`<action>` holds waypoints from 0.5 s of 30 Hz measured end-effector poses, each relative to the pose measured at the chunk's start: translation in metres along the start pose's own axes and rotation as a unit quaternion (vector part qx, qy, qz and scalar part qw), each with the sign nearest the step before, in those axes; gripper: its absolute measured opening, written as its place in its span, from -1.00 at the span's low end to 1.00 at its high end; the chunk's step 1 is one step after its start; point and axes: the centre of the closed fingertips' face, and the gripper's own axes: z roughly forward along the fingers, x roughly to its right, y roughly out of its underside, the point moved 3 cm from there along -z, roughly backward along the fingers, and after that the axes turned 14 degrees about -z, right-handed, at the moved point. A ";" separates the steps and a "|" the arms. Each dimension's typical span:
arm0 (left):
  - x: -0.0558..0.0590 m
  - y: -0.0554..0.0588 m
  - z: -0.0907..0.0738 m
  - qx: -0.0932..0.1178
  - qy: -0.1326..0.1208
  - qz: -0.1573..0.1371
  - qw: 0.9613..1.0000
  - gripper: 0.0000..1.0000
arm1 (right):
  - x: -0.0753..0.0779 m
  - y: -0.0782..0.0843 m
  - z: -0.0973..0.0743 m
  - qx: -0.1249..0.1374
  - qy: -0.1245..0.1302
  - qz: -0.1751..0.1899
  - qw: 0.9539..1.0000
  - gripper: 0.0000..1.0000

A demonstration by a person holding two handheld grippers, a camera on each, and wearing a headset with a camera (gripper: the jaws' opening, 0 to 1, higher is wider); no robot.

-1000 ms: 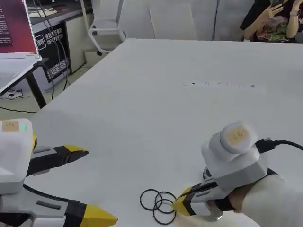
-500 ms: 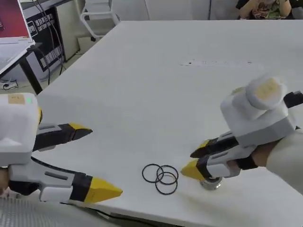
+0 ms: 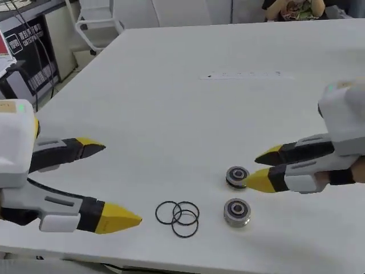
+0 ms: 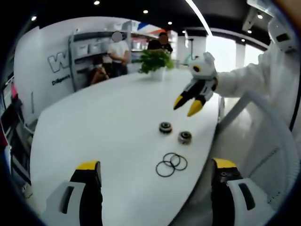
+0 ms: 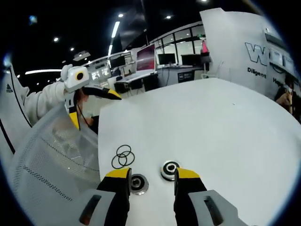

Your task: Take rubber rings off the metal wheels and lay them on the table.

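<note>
Right claw (image 3: 260, 168): released, its jaws a modest way apart with nothing between them; yellow pointed tips on black and white hard plastic.
Left claw (image 3: 108, 182): spread wide and empty, hanging over the near left part of the table.
Key relation: the far wheel (image 3: 235, 173) lies just beside the right claw's lower tip, straight ahead of it. In the right gripper view it sits just ahead of the gap between the tips.
Nearer arm: the right one, clearly; the left claw is well apart from both wheels.
Near wheel (image 3: 236, 210): just beside the far wheel, toward the table's near edge and apart from it. In the right gripper view 1 jaw partly hides it.
Wheel shape: 2 small round discs of shiny grey metal with dark centres, lying flat, axle upright, rim facing sideways.
Rings on wheels: too small to tell whether any is left on a rim.
Rings (image 3: 183, 212): 3 thin black loops, limp and flat, overlapping in 1 cluster on the table, between the left claw and the near wheel.
Table (image 3: 171, 114): smooth, matte white, hard.
Likely need: a sideways pinch at the far wheel's rim.
</note>
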 end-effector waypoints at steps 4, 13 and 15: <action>0.003 -0.014 0.010 -0.009 0.012 0.024 1.000 0.95 | 0.007 0.014 -0.011 0.003 0.024 0.021 0.999 -0.31; 0.017 -0.048 0.047 -0.005 0.053 0.080 0.995 0.84 | 0.012 0.042 -0.021 0.008 0.058 0.057 0.997 -0.29; 0.019 -0.052 0.056 -0.005 0.060 0.094 0.994 0.81 | 0.014 0.047 -0.021 0.002 0.065 0.056 0.996 -0.30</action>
